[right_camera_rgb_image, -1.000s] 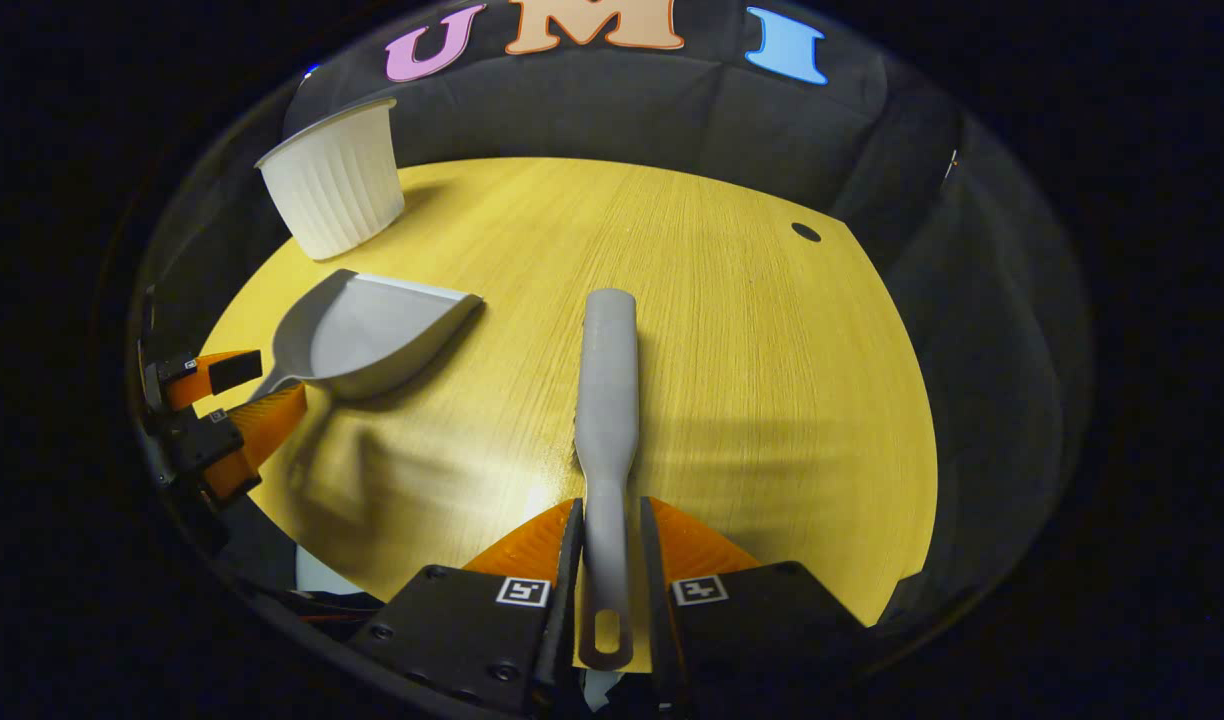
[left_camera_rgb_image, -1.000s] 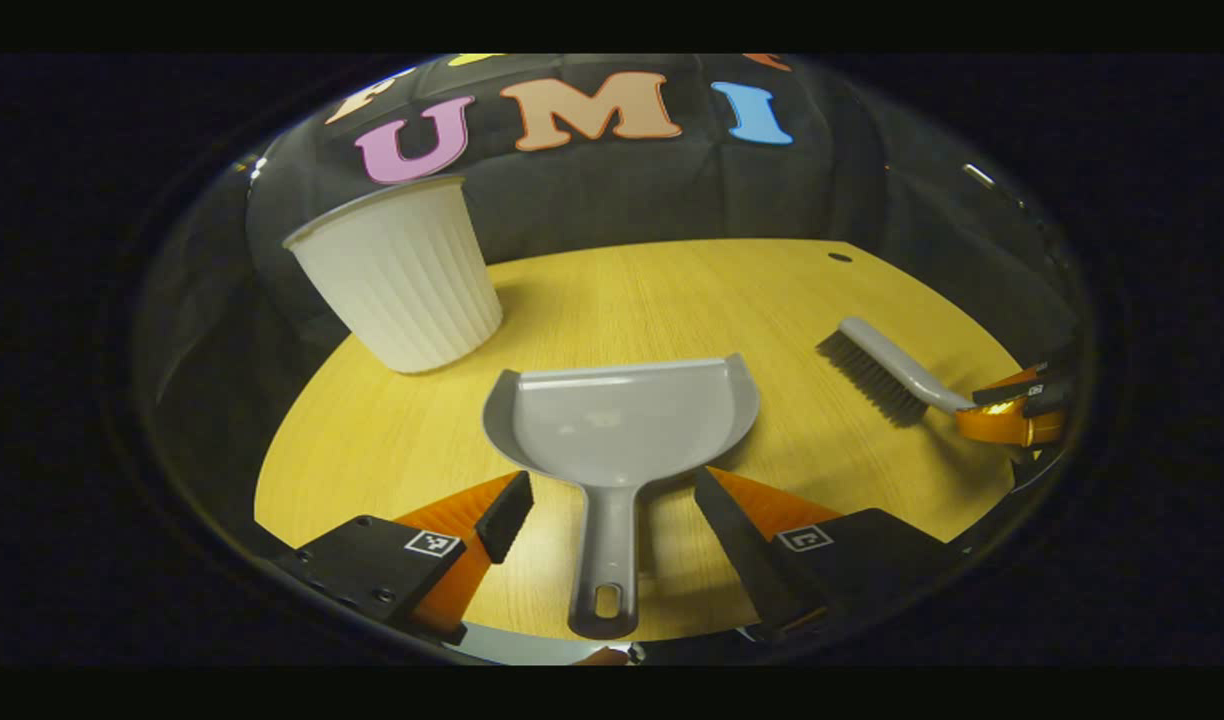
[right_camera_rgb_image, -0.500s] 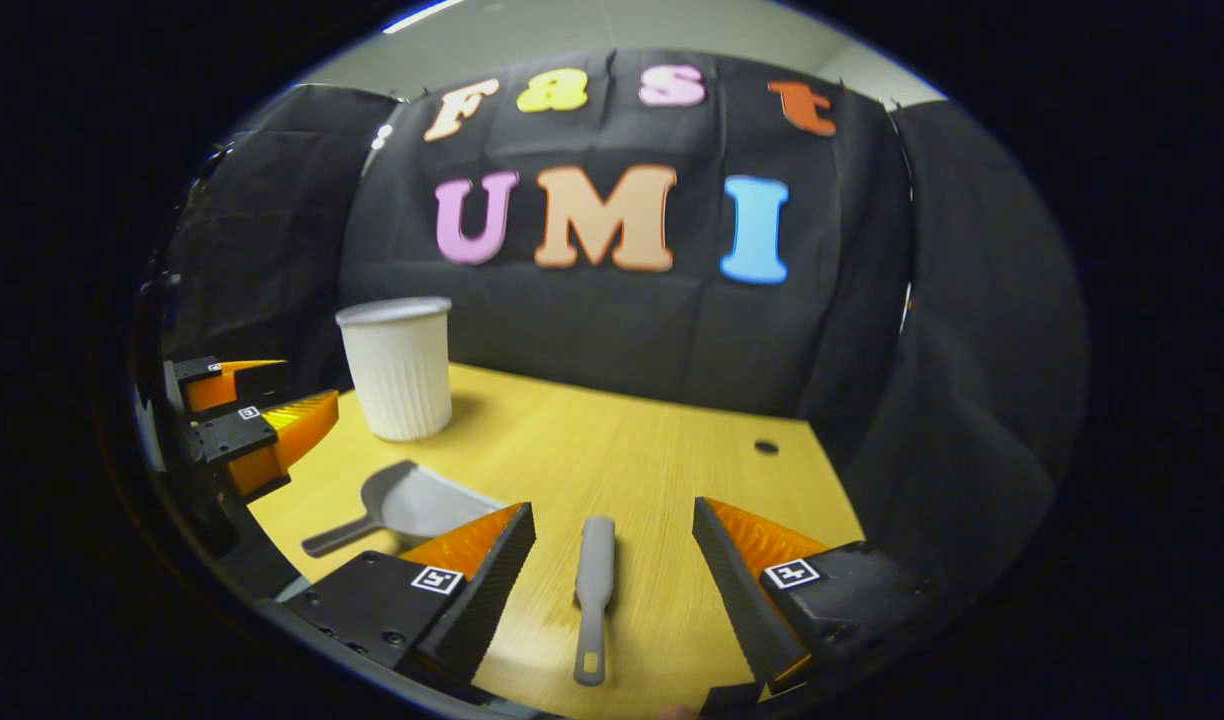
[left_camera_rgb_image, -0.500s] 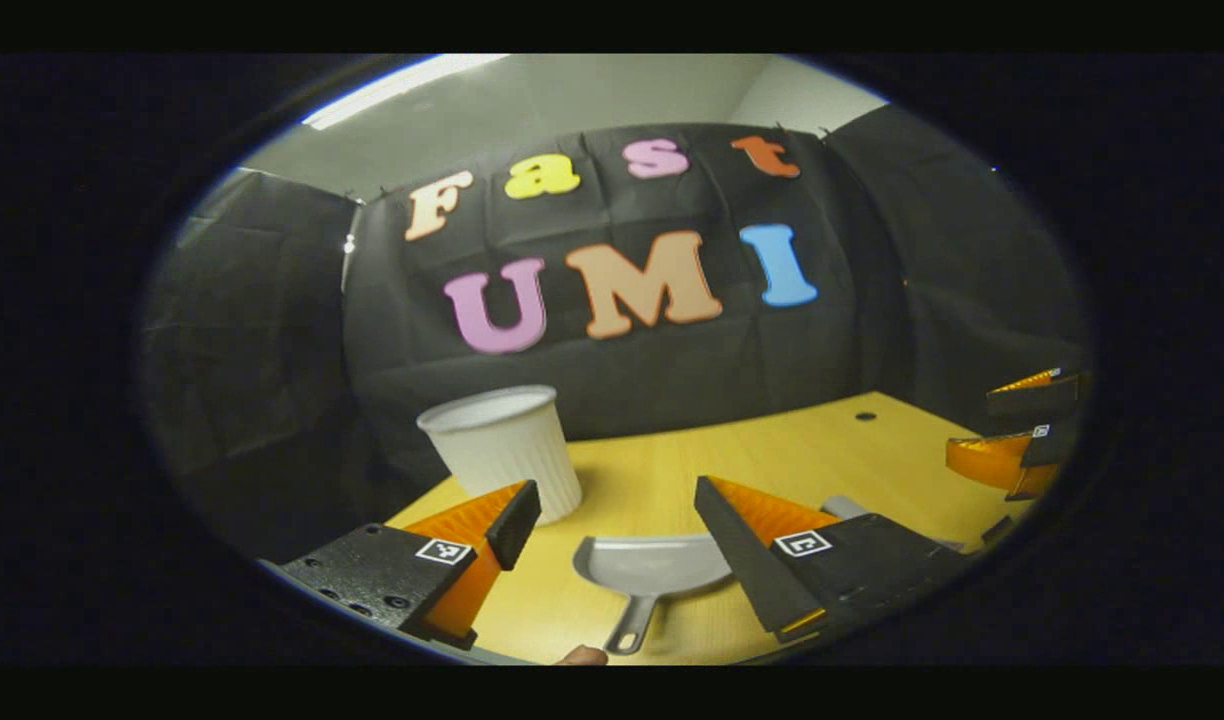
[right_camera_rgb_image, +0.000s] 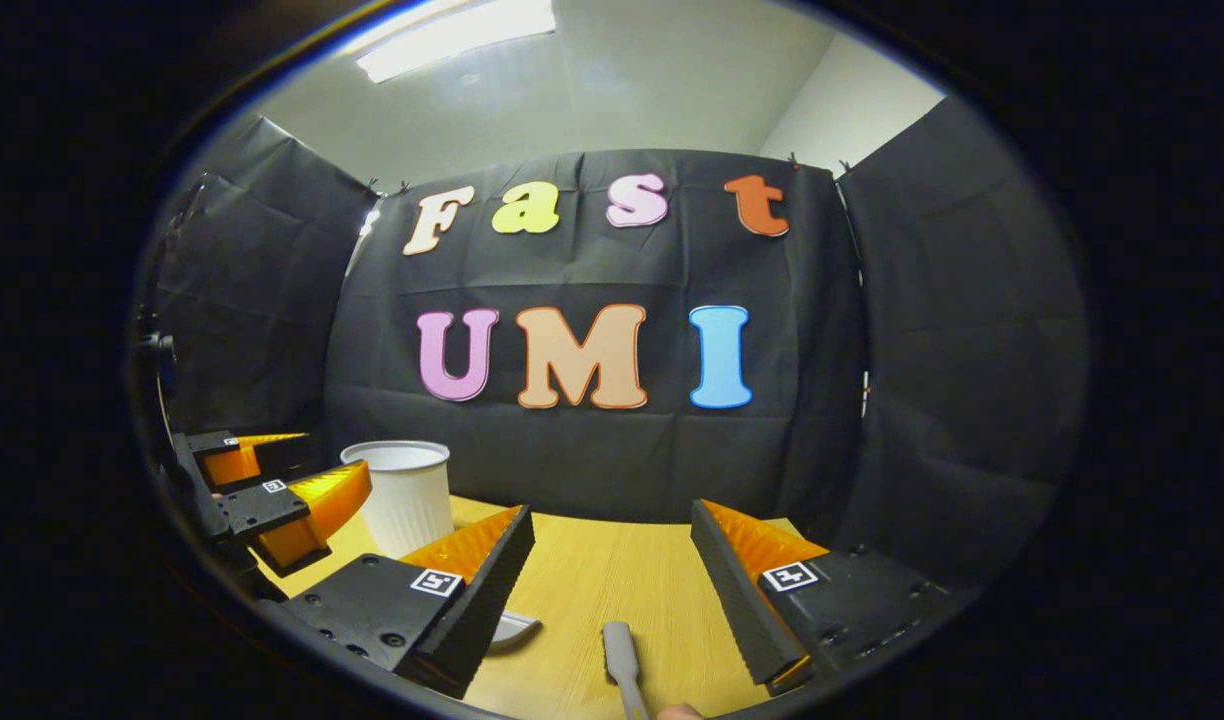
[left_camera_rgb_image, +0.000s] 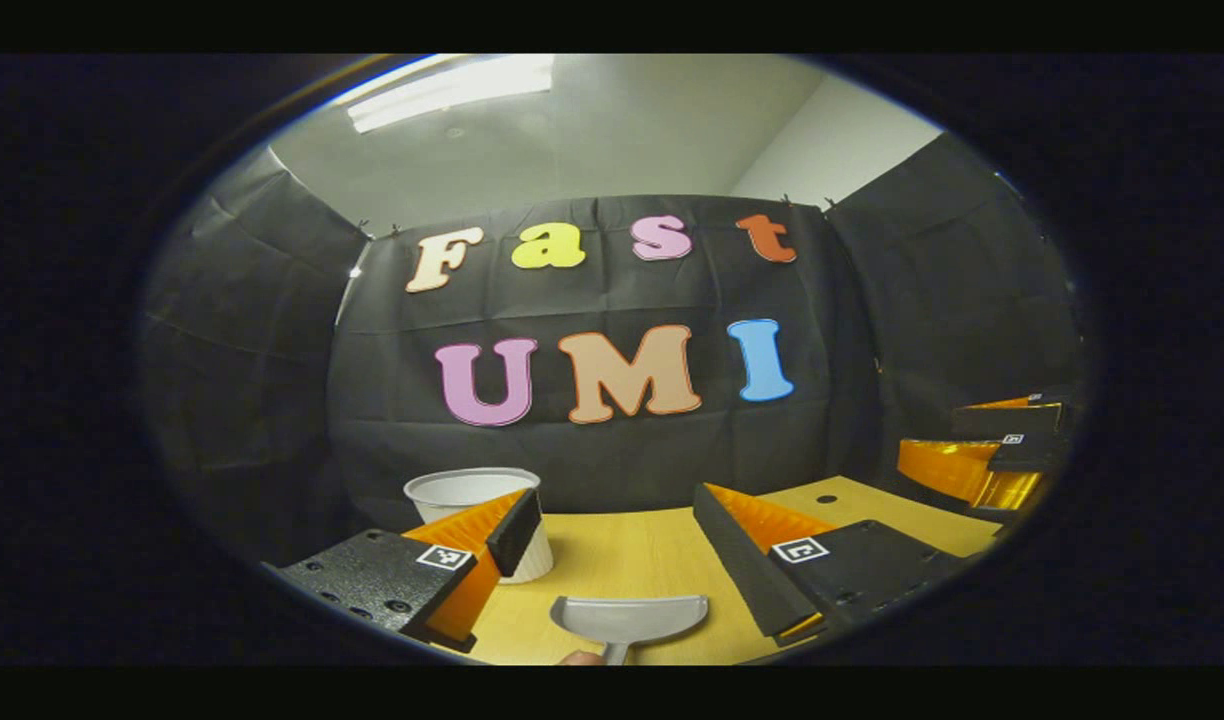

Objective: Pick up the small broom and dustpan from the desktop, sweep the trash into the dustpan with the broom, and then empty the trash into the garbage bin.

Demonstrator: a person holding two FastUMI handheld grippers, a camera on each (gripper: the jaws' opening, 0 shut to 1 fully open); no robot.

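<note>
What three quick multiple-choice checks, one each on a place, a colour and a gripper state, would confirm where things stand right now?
1. Where does the dustpan lie in the left gripper view?
A. on the wooden table, low between that gripper's fingers
B. inside the white bin
C. held up against the cloth wall

2. What colour is the garbage bin?
A. blue
B. white
C. black

3. How do the jaws of the right gripper stand?
A. shut on the broom
B. shut on the dustpan
C. wide apart, gripping nothing

Answers:
1 A, the grey pan rests flat on the tabletop below the left gripper.
2 B, the ribbed bin is white in both views.
3 C, the broom lies on the table below the spread fingers, untouched.
</note>
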